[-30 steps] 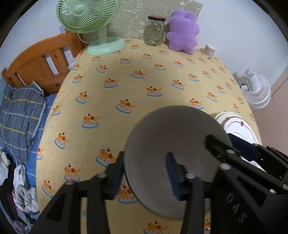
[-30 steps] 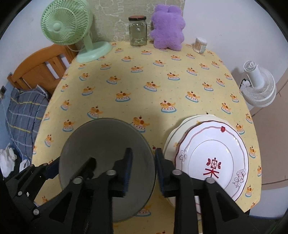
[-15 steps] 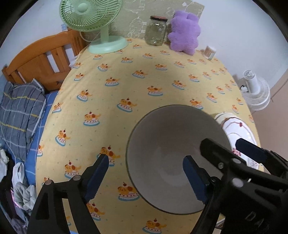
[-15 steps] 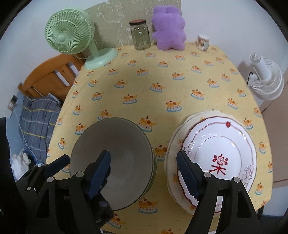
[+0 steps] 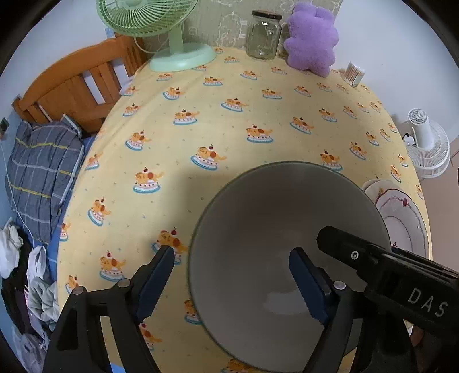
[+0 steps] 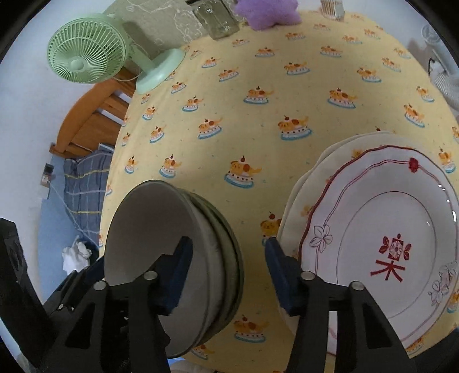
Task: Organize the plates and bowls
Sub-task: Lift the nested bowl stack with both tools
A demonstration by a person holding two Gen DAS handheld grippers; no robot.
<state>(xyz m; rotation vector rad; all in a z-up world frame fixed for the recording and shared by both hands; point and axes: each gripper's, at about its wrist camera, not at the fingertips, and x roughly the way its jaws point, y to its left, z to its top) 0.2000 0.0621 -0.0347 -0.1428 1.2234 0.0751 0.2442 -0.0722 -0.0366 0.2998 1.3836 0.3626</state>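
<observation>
The nested bowls [image 6: 178, 258], hard, glazed, likely slippery and breakable, are sitting beside the plates [image 6: 387, 249] near the table's front edge; both claws, the left gripper [image 5: 229, 284] and right gripper [image 6: 226, 266], are straddling the rim, closing, gripping nothing.

White walls [image 5: 401, 43]; wooden bed frame [image 5: 71, 89]; yellow-clothed table [image 5: 258, 114]; white floor fan [image 5: 427, 149].

Both wrist views look steeply down, close over yellow cake-print tablecloth [image 5: 229, 120] — shared: stacked grey ceramic bowls [image 6: 160, 229], green desk fan [image 5: 160, 17].
</observation>
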